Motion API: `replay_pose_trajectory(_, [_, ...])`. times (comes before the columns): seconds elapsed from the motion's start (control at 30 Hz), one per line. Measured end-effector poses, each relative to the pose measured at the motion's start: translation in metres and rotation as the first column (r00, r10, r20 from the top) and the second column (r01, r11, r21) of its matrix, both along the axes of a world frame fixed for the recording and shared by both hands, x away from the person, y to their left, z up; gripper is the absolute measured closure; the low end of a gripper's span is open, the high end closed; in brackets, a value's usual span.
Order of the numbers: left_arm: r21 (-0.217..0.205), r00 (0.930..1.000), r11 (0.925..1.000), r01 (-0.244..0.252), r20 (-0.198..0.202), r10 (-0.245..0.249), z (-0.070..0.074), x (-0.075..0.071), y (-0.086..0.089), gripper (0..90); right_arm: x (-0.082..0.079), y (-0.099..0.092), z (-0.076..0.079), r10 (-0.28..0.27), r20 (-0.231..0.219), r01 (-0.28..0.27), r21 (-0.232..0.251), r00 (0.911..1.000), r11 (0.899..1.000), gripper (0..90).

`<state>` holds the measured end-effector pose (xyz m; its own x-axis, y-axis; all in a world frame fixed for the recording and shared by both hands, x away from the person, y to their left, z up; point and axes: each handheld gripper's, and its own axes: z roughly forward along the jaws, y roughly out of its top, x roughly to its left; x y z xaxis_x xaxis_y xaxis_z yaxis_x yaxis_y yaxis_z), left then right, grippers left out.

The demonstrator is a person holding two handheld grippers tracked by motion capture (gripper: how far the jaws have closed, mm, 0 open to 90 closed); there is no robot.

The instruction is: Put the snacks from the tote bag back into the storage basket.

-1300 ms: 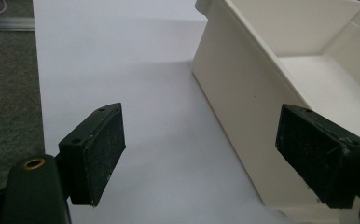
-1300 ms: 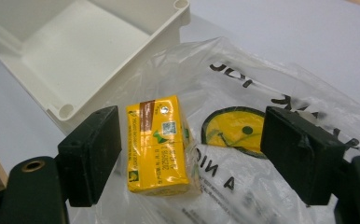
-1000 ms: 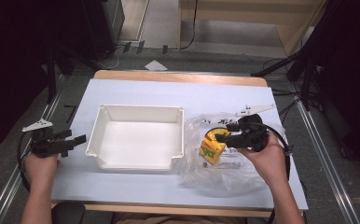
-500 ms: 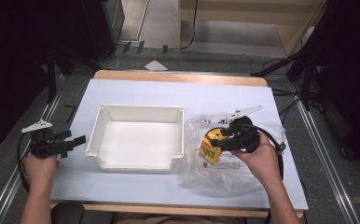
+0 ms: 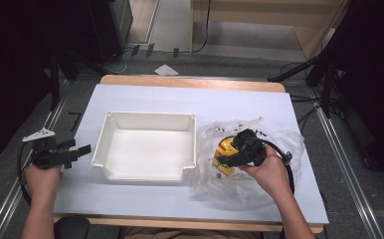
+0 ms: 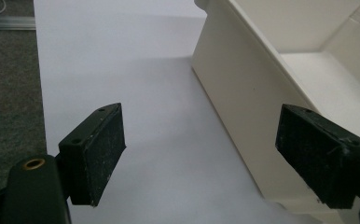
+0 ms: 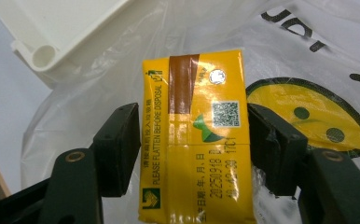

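Note:
A yellow drink carton lies in the mouth of a clear plastic bag printed with a yellow smiley, right of a white plastic tub. My right gripper comes at it from the right. In the right gripper view the carton stands between the jaws, both pads against its sides, so the right gripper is shut on it. The bag spreads behind it. My left gripper hovers at the table's left edge, open and holding nothing. In the left gripper view its jaws stand wide beside the tub's wall.
The tub is empty, and its corner is just beyond the carton. The white table top ends in a wooden edge at the back. Dark stands and cables flank the table on the floor.
My right hand has moved left and down toward the tub, over the carton. The left hand has stayed where it was.

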<state>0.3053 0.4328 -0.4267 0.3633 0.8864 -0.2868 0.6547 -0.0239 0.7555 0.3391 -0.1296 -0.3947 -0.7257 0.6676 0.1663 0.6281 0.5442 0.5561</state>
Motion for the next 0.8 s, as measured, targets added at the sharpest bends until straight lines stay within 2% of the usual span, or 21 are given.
replay_pose_trajectory(0.27, [-0.001,1.0000,1.0000,0.002,-0.001,-0.002,0.000,0.000,0.000,16.8,0.004,0.002,-0.009,-0.008,-0.006,0.008,-0.012,0.9999,1.000,43.4])
replay_pose_trajectory(0.63, [0.004,1.0000,1.0000,0.006,-0.003,-0.006,-0.001,0.001,-0.001,16.8,0.005,0.004,-0.012,0.001,0.007,-0.001,-0.018,1.0000,1.000,45.1])
replay_pose_trajectory(0.73, [0.006,1.0000,1.0000,0.005,-0.005,-0.005,-0.001,0.002,-0.001,16.8,0.003,0.005,-0.011,0.014,0.043,-0.013,-0.027,0.9990,1.000,49.4])
replay_pose_trajectory(0.8, [0.005,1.0000,1.0000,0.006,-0.004,-0.005,-0.001,0.002,-0.001,16.8,0.003,0.006,-0.011,0.018,0.049,-0.016,-0.035,0.9986,0.999,50.2])
